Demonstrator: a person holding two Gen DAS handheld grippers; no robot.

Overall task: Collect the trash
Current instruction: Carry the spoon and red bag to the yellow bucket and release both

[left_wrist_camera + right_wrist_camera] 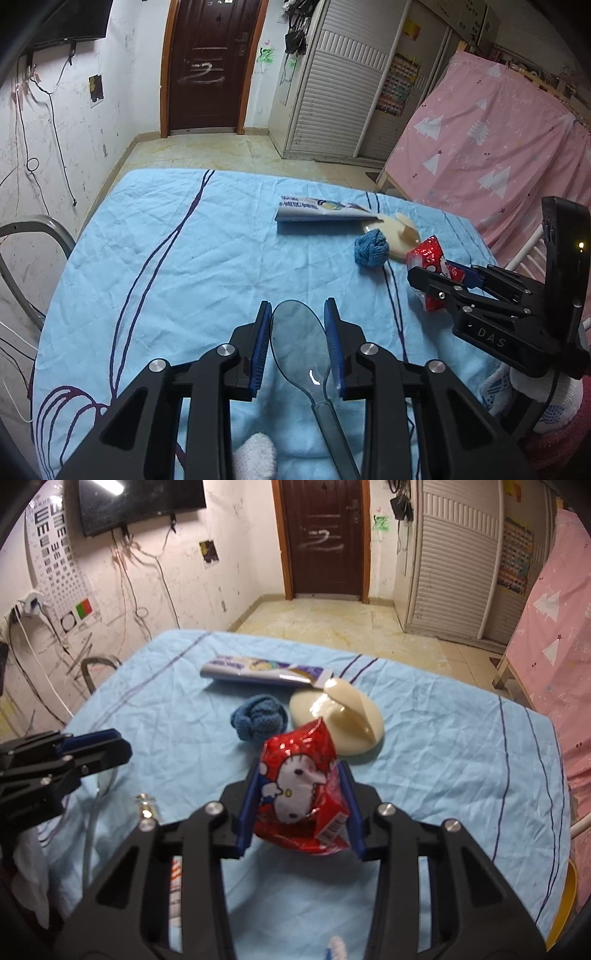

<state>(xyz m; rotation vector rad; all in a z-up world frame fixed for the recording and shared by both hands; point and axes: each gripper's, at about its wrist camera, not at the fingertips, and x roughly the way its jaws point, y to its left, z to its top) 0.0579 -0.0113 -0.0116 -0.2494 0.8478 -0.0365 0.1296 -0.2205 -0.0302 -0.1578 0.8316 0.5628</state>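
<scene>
A clear plastic spoon (299, 343) lies on the blue tablecloth (166, 258), its handle running back under my left gripper (297, 302). That gripper is shut on the spoon's bowl, a blue pad on each side. To the right, my right gripper (439, 275) is shut on a red snack packet (426, 254). In the right wrist view the red packet (299, 790), printed with a white cartoon cat, is squeezed between the pads of the right gripper (299, 766). The left gripper (118, 744) shows at that view's left edge.
Behind the packet lie a blue knit ball (260, 718), a cream round hook disc (343, 720) and a toothpaste tube (266, 672). A metal chair (37, 229) stands left of the table, and a pink sheet (498, 147) hangs to the right.
</scene>
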